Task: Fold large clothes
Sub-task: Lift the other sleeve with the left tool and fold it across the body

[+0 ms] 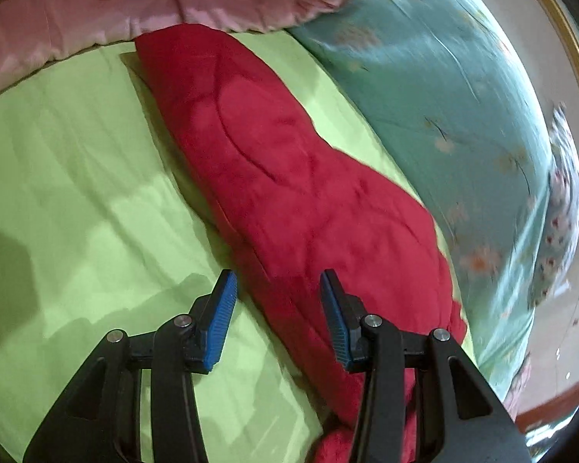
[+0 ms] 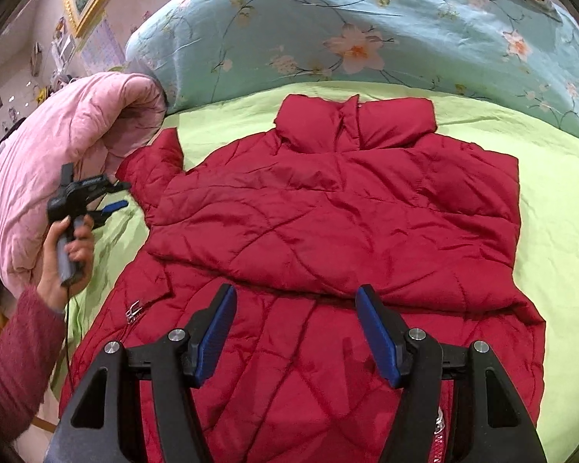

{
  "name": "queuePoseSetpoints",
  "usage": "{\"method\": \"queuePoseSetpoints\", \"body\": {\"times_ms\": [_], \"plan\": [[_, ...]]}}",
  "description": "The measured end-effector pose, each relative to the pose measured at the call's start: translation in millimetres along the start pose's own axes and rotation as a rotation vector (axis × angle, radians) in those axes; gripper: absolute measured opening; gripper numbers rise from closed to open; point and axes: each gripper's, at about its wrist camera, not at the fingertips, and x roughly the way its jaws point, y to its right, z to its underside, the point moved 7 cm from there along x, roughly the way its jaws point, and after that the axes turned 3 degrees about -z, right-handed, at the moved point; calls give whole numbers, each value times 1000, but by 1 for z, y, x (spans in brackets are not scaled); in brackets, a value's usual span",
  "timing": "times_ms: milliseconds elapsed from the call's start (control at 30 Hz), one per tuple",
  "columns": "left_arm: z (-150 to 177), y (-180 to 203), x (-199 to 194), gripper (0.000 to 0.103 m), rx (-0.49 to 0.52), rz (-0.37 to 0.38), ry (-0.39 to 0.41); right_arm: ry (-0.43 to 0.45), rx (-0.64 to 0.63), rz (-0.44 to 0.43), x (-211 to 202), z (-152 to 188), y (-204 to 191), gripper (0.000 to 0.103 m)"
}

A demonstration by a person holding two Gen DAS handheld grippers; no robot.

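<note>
Red quilted puffer jacket lies half-folded on the lime-green bed sheet. Both the left gripper and right gripper hang released, empty. Its slick, springy padding may likely unfold again if a pinch catches only one layer.

Red quilted jacket, lime-green sheet, teal floral duvet, pink quilt

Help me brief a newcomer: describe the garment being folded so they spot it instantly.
Start at the bed's lime-green sheet, which lies in front of a teal floral duvet. Spread across the sheet is the red quilted puffer jacket, collar toward the duvet. Unlike the pink quilt bundled beside it, it is deep red, stitched in diamonds, with a sleeve folded across its front.
</note>
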Motion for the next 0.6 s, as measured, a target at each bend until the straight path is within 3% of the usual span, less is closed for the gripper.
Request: {"method": "queuePoseSetpoints", "body": {"times_ms": [100,233,300,500,533,567,600], "plan": [[-12,-12,12,52,-74,16,-7,-7,-6,-14,0,2,-7,66],[-25,-24,29,54,-212,109,-20,-15,-20,-28,0,3,-13,66],[-31,-28,38,61,-257,143,-25,-21,-21,-35,1,5,-15,66],[-44,-18,43,61,-206,65,28,-30,-12,-35,1,10,-13,66],[-46,-14,43,56,-177,47,43,-33,-6,-34,1,12,-12,66],[-49,-12,42,34,-151,28,60,-35,-2,-34,1,13,-11,66],[-49,-9,41,23,-124,17,64,-37,1,-31,1,14,-10,66]]}}
